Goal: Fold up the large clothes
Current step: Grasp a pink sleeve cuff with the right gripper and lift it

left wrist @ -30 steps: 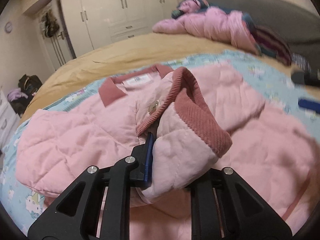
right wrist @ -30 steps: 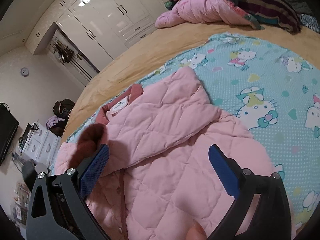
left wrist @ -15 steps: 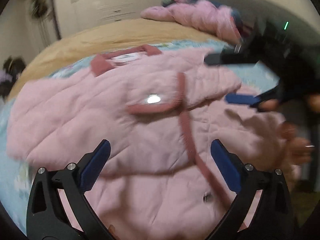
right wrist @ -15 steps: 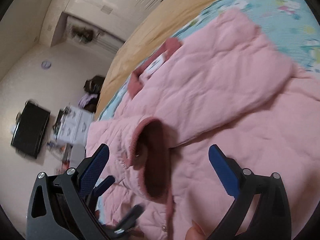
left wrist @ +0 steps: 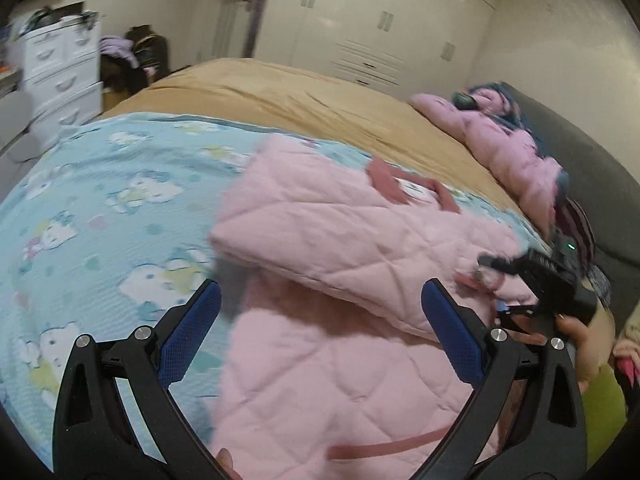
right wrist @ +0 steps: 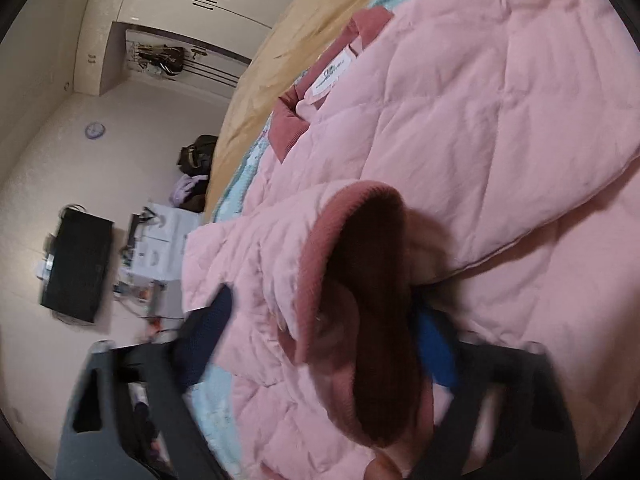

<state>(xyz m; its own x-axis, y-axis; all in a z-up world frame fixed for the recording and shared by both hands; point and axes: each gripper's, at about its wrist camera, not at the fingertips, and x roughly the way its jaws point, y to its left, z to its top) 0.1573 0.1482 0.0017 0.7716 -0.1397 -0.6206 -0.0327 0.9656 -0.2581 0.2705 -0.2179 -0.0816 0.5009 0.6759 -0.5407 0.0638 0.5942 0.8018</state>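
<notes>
Sleeve-folding step: right gripper point(right wrist: 320, 344) closing around the jacket's point(right wrist: 480, 128) cuff point(right wrist: 360, 280), at 6 o'clock. Left gripper point(left wrist: 320, 332) wide, empty. Next move, probably: carry the cuff across.

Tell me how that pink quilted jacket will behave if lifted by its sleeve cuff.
The jacket looks puffy, so probably light. Its folded sleeve suggests it's floppy and would drape. The ribbed cuff likely grips well.

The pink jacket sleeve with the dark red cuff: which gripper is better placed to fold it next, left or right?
Right. The right gripper is closing around the sleeve's cuff, already between its jaws. The left gripper hangs wide open, holding nothing.
</notes>
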